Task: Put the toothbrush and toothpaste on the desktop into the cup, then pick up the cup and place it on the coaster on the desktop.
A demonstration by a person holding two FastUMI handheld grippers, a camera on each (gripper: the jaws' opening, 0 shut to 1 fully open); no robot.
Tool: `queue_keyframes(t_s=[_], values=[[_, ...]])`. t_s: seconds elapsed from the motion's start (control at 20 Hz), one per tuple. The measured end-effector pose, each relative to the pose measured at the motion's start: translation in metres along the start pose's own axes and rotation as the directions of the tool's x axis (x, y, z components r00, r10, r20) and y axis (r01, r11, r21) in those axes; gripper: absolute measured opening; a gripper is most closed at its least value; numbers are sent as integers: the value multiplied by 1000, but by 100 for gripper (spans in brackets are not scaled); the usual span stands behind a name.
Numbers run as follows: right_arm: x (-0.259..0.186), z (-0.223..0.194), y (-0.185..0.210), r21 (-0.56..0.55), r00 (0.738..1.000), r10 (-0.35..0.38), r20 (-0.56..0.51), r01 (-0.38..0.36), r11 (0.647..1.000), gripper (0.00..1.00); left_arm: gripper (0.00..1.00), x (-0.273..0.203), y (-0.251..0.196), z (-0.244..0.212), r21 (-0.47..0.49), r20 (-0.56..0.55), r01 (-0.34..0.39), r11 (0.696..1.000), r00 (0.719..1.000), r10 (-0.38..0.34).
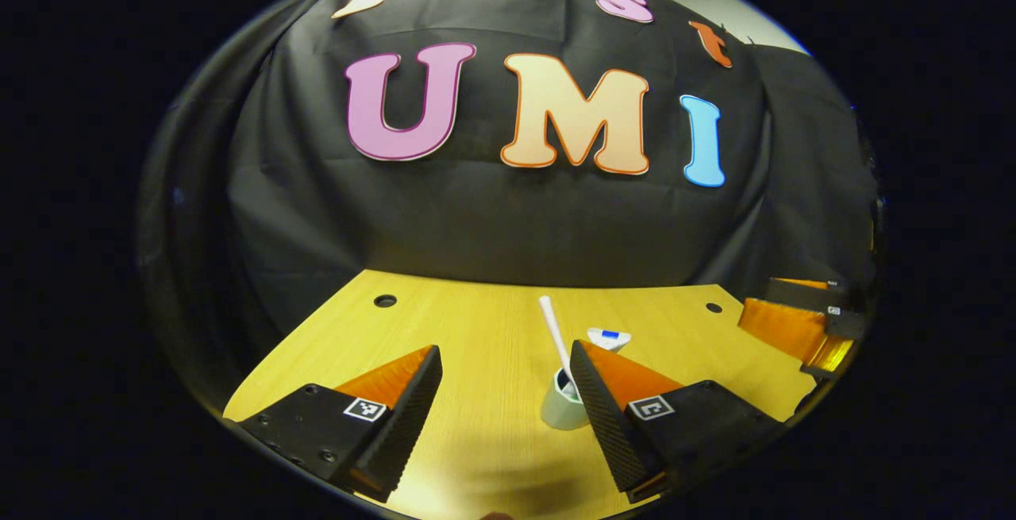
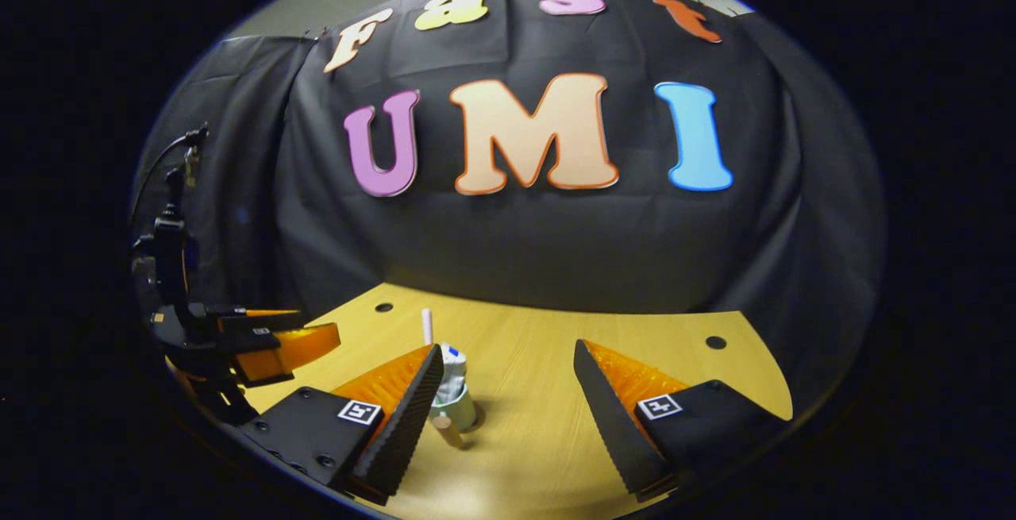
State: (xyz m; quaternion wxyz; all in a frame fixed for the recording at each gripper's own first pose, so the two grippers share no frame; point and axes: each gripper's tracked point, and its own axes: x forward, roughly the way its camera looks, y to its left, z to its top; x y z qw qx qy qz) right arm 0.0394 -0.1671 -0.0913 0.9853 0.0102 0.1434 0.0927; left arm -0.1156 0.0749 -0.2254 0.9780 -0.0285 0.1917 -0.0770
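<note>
Both grippers' fingers gape wide, holding nothing. Lower centre in the left gripper view, the cup point(image 1: 562, 409) already holds toothbrush point(image 1: 554, 333) and toothpaste point(image 2: 452, 373). Next, the left gripper point(image 1: 506, 413) should straddle the cup squarely, gripping low to avoid tipping.

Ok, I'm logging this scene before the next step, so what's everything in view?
Cup: one, pale green, upright on the table.
Toothbrush: one, white, standing in the cup.
Toothpaste: one, white with blue, standing in the cup.
Small object: one, tan, at the cup's base; cannot tell what it is.
Table: one, yellow wood, under everything.
Holes: two, dark, near the table's far edge.
Left gripper: one, open, over the table.
Right gripper: one, open, over the table.
</note>
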Motion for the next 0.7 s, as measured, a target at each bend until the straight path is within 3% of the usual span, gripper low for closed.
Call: queue_keyframes(t_s=[0.2,0.7], values=[[-12,20,-21,54,997,-42,68,39,998,100,94,4,-13,9,-15,30,18,1000,999,-18],[-16,37,-39,82,991,-94,95,86,993,100,95,2,-8,25,-48,62,19,999,998,-16]])
